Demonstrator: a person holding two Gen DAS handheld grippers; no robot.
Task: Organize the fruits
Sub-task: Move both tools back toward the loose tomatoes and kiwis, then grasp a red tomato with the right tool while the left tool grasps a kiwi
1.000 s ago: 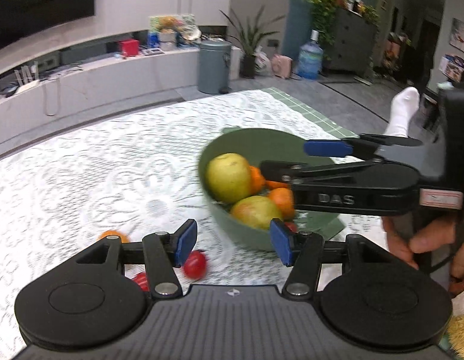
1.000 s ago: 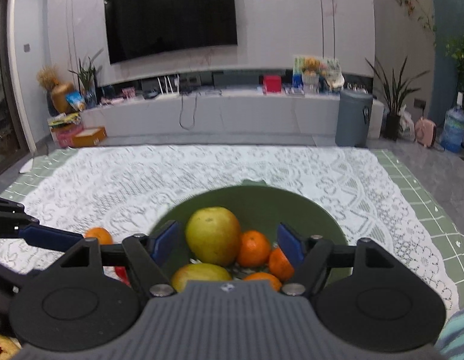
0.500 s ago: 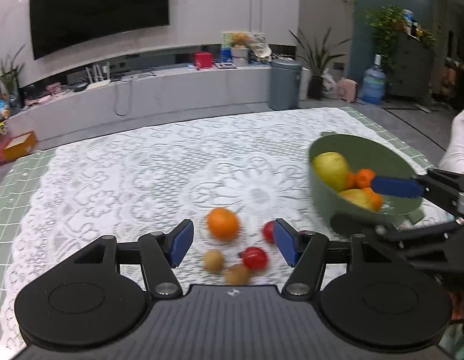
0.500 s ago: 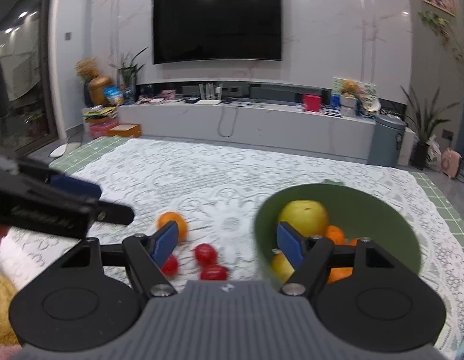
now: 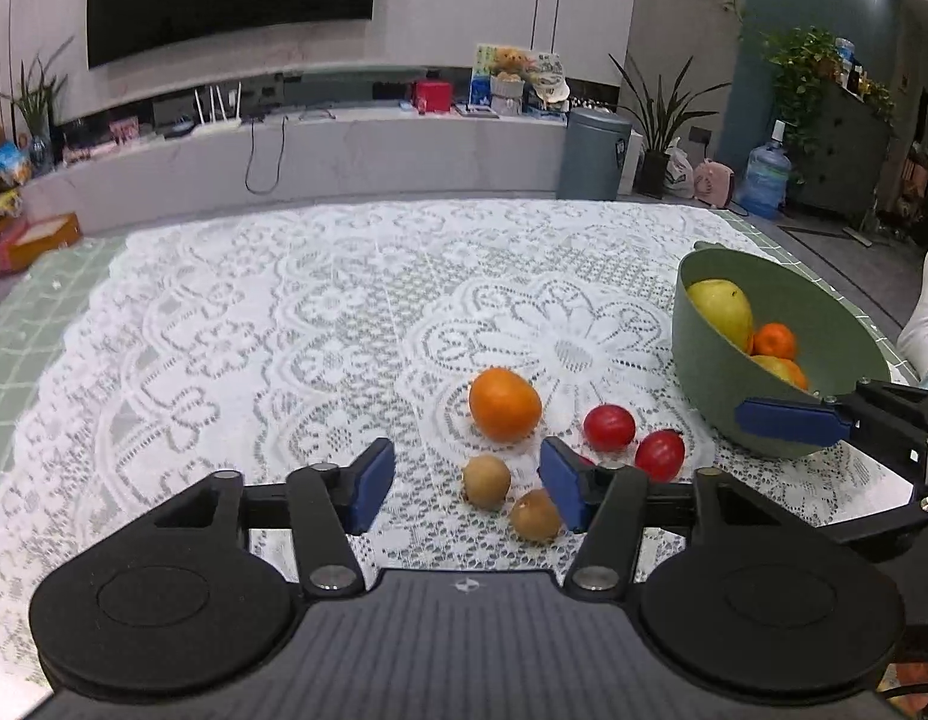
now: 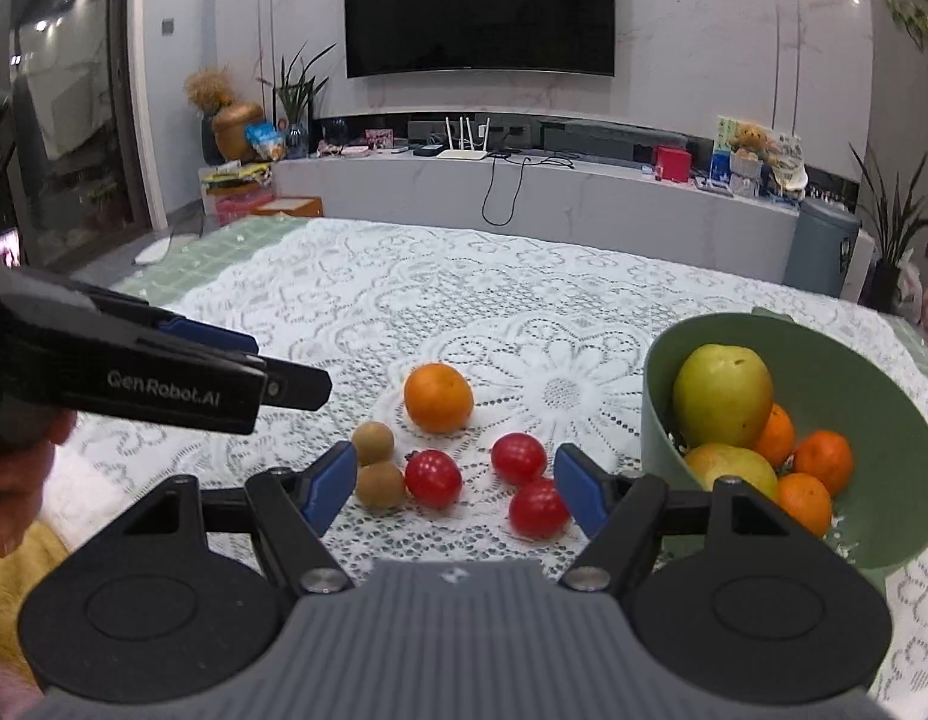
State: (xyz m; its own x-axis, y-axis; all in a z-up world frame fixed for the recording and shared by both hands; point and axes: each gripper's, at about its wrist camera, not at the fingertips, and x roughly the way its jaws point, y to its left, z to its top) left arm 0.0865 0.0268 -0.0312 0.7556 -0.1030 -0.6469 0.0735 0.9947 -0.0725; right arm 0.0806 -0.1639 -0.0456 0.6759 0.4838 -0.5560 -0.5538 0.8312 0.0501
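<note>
Six loose fruits are sitting on the lace tablecloth [image 6: 320,312] just left of the green bowl [image 6: 823,354] — one orange [image 6: 438,397], three small red fruits [image 6: 433,478] [image 6: 519,458] [image 6: 538,508] that look like cherry tomatoes, and two little brown round ones [image 6: 373,443] [image 6: 380,484], type unclear. The bowl is already holding a big yellow-green apple or pear [image 6: 723,394], a second one lower down, and a few small oranges [image 6: 822,461], so sorting is looking partly done. The step in hand is the reach for the next piece. The left gripper [image 5: 466,483] is hanging above the cluster with nothing between its pads; its jaws have just been closing a bit but are standing about half spread, with one brown fruit [image 5: 486,482] showing in the gap and the other [image 5: 535,514] by the right pad. The right gripper [image 6: 449,489] is also standing roughly half spread and carrying nothing, framing the red fruits from above — no contact that I can see. In the right wrist view the left gripper is crossing in from the left with a hand [image 6: 17,480] on its grip. Next move probably calls for dropping one tool straight down over a single fruit, centring it between the pads, squeezing gently since these are small, round and likely to roll, then carrying it right over the bowl rim.
</note>
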